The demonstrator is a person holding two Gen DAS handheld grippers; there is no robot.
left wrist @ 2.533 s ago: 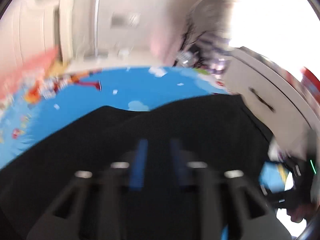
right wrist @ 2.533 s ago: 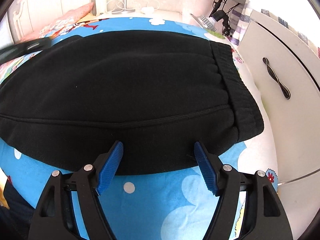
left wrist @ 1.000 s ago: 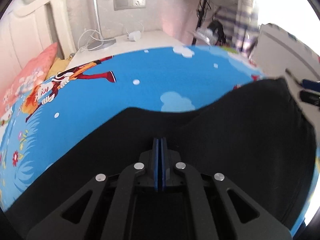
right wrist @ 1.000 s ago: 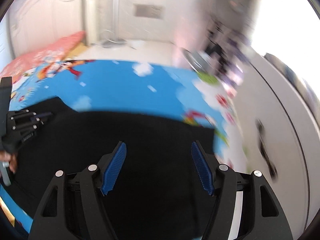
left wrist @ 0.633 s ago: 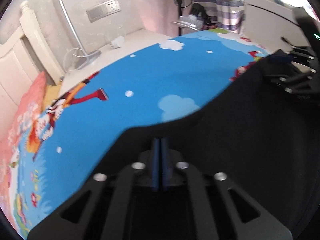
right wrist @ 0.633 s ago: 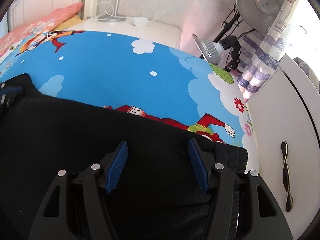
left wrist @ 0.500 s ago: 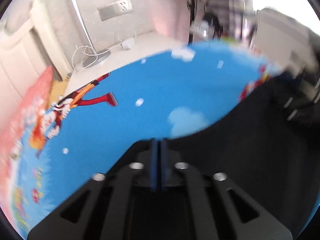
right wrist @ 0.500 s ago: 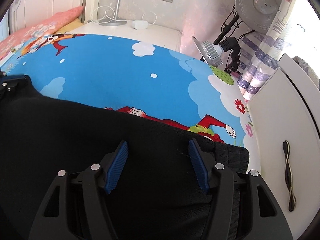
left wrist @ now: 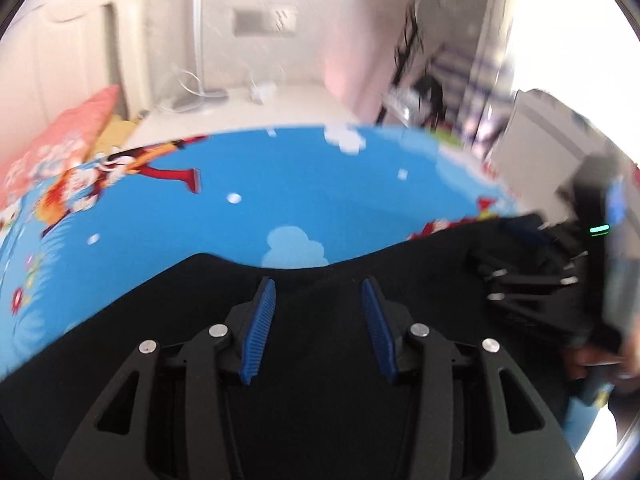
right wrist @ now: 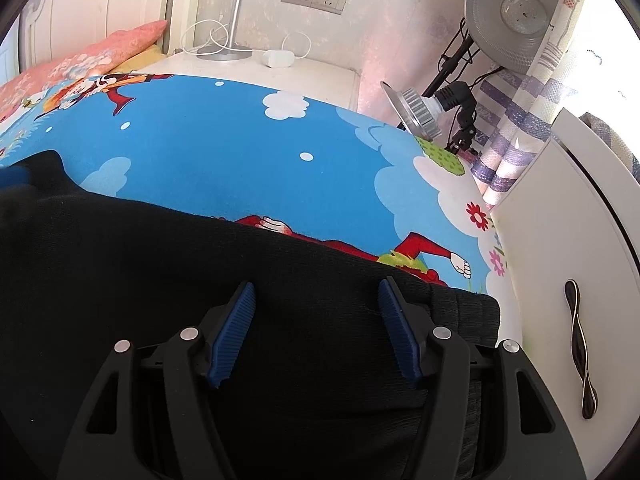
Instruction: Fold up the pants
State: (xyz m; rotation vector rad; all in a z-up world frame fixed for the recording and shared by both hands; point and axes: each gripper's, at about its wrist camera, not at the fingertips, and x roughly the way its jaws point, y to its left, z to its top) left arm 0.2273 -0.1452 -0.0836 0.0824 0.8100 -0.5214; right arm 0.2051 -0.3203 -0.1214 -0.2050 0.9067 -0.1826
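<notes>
Black pants [left wrist: 160, 320] lie folded on a blue cartoon bed sheet [left wrist: 280, 184]. My left gripper [left wrist: 317, 282] hovers over their far folded edge. Its jaws are opening, and its blue pads [left wrist: 256, 328] stand apart with the cloth below them, not pinched. In the right wrist view the pants [right wrist: 120, 260] fill the lower half, with the ribbed waistband [right wrist: 464, 312] at the right. My right gripper [right wrist: 316, 284] is open just above the cloth near that waistband, holding nothing. Its black frame shows blurred at the right edge of the left wrist view.
A white cabinet [right wrist: 560, 260] with a dark handle [right wrist: 578, 344] stands close on the right. Behind the bed are a bedside table [right wrist: 260, 68] with a lamp base and charger, a pink pillow [right wrist: 80, 60], studio lamps [right wrist: 512, 8] and a striped curtain [right wrist: 516, 132].
My left gripper was shut on the pants' folded edge; its jaws have now parted and let the cloth go. My right gripper came down over the pants and stayed open.
</notes>
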